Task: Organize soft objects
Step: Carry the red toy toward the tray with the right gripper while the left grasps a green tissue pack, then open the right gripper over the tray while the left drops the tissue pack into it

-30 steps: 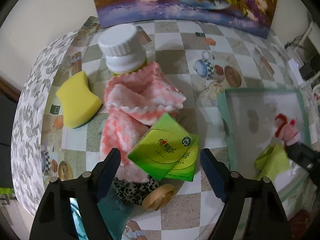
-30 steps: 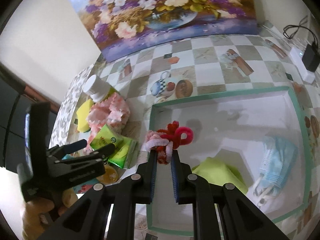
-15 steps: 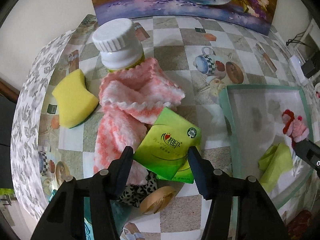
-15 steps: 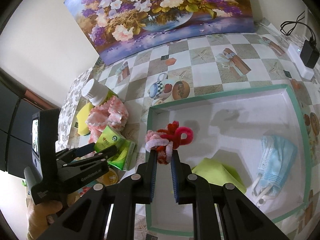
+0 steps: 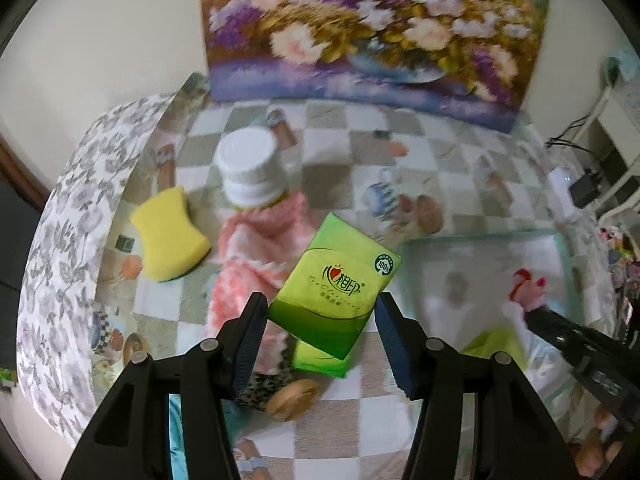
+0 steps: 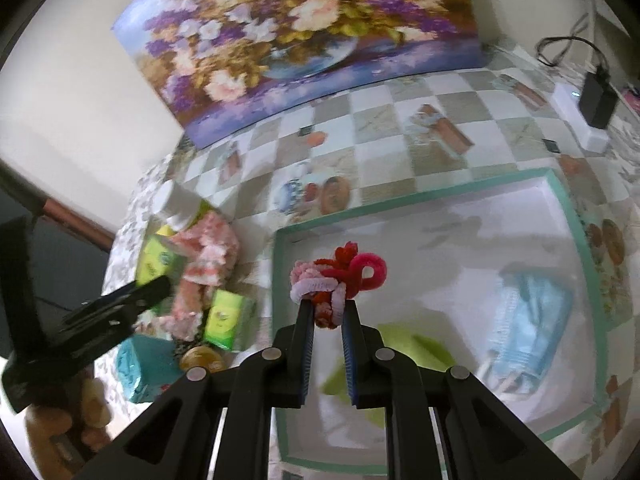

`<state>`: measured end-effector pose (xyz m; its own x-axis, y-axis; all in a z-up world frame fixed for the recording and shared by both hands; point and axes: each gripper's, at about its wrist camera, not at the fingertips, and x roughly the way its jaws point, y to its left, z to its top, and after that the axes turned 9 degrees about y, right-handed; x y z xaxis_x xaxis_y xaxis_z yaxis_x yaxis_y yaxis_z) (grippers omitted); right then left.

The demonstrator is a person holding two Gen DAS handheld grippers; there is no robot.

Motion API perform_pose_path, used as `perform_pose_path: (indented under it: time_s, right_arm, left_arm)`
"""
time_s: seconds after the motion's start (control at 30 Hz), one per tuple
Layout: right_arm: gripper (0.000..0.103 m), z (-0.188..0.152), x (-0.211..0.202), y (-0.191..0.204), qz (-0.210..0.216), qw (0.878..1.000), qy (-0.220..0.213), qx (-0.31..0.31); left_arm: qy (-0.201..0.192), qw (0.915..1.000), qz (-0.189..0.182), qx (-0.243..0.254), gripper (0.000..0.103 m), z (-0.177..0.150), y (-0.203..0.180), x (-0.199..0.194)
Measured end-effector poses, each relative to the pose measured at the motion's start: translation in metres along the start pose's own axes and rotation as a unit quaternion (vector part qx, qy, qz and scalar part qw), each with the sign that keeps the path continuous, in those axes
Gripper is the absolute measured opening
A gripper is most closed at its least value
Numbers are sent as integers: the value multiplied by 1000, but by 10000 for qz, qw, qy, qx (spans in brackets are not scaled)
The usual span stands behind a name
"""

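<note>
My left gripper [image 5: 320,316] is shut on a green tissue pack [image 5: 336,286] and holds it lifted above the table. A second green tissue pack [image 5: 320,358] lies below it, beside a pink-and-white fluffy cloth [image 5: 256,256]. My right gripper [image 6: 327,312] is shut on a red, pink and white pipe-cleaner bundle [image 6: 338,276], held over the white tray with a teal rim [image 6: 440,192]. A green cloth [image 6: 404,352] and a blue face mask [image 6: 528,320] lie in the tray. The lifted pack also shows in the right wrist view [image 6: 158,256].
A white-capped bottle [image 5: 250,170] stands behind the pink cloth. A yellow sponge [image 5: 168,234] lies to its left. A round tan object [image 5: 292,394], a leopard-print item [image 5: 264,386] and a teal pack [image 6: 142,366] lie near the front. A flower painting [image 5: 372,28] leans at the back.
My left gripper closed on the upper green tissue pack and lifted it off the pile. My right gripper stays shut on the pipe-cleaner bundle over the tray.
</note>
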<state>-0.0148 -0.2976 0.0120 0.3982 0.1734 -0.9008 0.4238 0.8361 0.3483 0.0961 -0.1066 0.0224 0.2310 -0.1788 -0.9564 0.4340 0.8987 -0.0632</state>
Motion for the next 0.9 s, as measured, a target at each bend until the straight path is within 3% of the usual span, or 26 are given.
perform_pose_path:
  time_s: [0.13, 0.23, 0.43, 0.63, 0.7, 0.77, 0.8, 0.9]
  right_arm:
    - [15, 2, 0, -28, -599, 9978, -11, 293]
    - [15, 2, -2, -52, -775, 9953, -15, 583]
    - [15, 2, -4, -88, -940, 9903, -18, 1027]
    - [17, 0, -4, -99, -986, 9879, -24, 1195]
    - [18, 1, -2, -97, -1011, 9880, 1, 1168]
    - [18, 2, -2, -95, -1013, 9886, 12, 1117]
    - [18, 2, -2, -94, -1023, 9886, 18, 1103]
    - [34, 3, -1, -92, -1046, 9888, 44, 1065]
  left_arm:
    - [-4, 9995, -182, 250, 57, -1, -29, 4]
    - [127, 9984, -343, 424, 57, -5, -49, 11]
    - [284, 9954, -490, 768, 58, -12, -89, 29]
    - [416, 9928, -676, 897, 58, -16, -115, 44]
    - [431, 9926, -663, 925, 60, -16, -120, 47]
    - [399, 9929, -652, 913, 77, -16, -120, 45]
    - [376, 9931, -653, 902, 79, -15, -119, 44]
    - [307, 9946, -614, 775, 81, -12, -111, 39]
